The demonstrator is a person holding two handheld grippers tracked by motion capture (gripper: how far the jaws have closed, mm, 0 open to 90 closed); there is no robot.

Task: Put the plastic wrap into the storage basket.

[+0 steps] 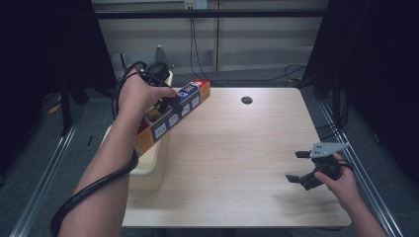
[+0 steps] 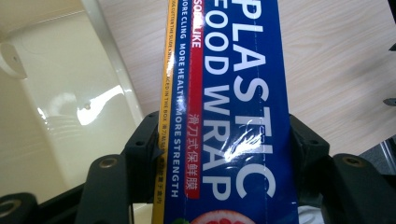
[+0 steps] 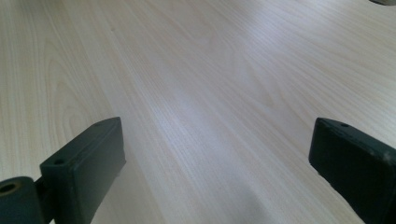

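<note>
left hand-held gripper [image 1: 165, 101] clamped across the plastic wrap box [image 1: 173, 117], held tilted above the cream bin [image 1: 148, 165] at the bench [image 1: 237, 163] left edge. right hand-held gripper [image 1: 302, 167] jaws apart, empty, low over bare bench. judgement: box in hand, placement not yet done.

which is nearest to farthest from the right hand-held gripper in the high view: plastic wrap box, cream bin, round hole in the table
Measured from the right hand-held gripper at the table's near right:
1. Round hole, toward the far edge of the table, near its middle.
2. Plastic wrap box, at the far left, gripped by the left hand-held gripper.
3. Cream bin, at the table's left edge, beneath the box.
</note>
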